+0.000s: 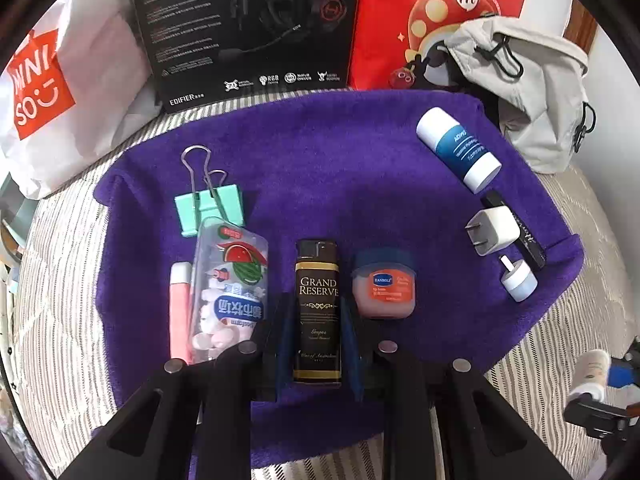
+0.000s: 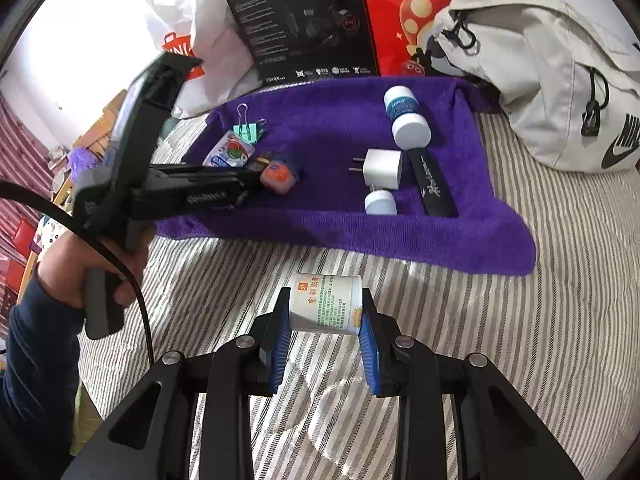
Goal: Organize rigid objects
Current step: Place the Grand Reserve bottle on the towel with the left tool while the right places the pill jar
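A purple towel (image 1: pixel 320 160) lies on a striped sheet. My left gripper (image 1: pixel 318 304) is shut on a black "Grand Reserve" lighter (image 1: pixel 318 320) that rests on the towel between a candy pack (image 1: pixel 230 292) and a small orange-label jar (image 1: pixel 384 284). A pink tube (image 1: pixel 180 308) and a mint binder clip (image 1: pixel 210 208) lie at the left. On the right are a white-and-blue bottle (image 1: pixel 458 148), a white plug (image 1: pixel 494 230), a black stick (image 1: pixel 532 248) and a small white cap (image 1: pixel 518 280). My right gripper (image 2: pixel 325 294) is shut on a white jar (image 2: pixel 326 308) over the sheet, in front of the towel (image 2: pixel 340 232).
Behind the towel stand a white shopping bag (image 1: pixel 48 92), a black headset box (image 1: pixel 248 28) and a red bag (image 1: pixel 420 20). A grey backpack (image 2: pixel 540 80) lies at the back right. A person's hand (image 2: pixel 80 276) holds the left gripper (image 2: pixel 248 180). Striped sheet (image 2: pixel 520 320) surrounds the towel.
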A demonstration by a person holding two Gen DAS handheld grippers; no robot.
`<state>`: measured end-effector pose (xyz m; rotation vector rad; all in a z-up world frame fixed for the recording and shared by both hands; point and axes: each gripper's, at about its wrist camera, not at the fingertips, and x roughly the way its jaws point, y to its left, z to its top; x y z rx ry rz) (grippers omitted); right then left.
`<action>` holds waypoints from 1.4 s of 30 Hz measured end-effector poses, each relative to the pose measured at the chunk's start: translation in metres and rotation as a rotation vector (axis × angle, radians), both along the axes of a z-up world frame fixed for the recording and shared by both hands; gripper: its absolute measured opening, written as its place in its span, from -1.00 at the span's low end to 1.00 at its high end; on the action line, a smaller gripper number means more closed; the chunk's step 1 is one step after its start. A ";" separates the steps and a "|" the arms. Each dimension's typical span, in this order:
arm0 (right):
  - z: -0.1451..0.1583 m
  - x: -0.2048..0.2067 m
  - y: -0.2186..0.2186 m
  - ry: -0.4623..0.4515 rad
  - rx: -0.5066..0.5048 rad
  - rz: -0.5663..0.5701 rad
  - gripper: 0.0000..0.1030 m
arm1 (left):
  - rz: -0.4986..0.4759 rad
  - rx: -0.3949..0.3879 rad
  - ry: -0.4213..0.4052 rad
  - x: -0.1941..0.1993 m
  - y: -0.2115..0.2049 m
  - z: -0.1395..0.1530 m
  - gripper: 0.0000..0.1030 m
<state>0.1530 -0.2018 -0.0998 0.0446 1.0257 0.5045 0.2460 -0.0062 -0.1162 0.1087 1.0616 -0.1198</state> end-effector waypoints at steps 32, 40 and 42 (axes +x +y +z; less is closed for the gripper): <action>-0.011 0.093 0.047 0.018 -0.074 0.006 -0.40 | 0.076 -0.067 -0.105 -0.093 0.052 0.068 0.02; -0.030 0.099 0.073 0.048 -0.197 0.025 -0.39 | 0.102 -0.120 -0.088 -0.112 0.068 0.060 0.02; -0.030 0.099 0.077 0.047 -0.221 0.029 -0.39 | 0.106 -0.148 -0.087 -0.115 0.072 0.058 0.02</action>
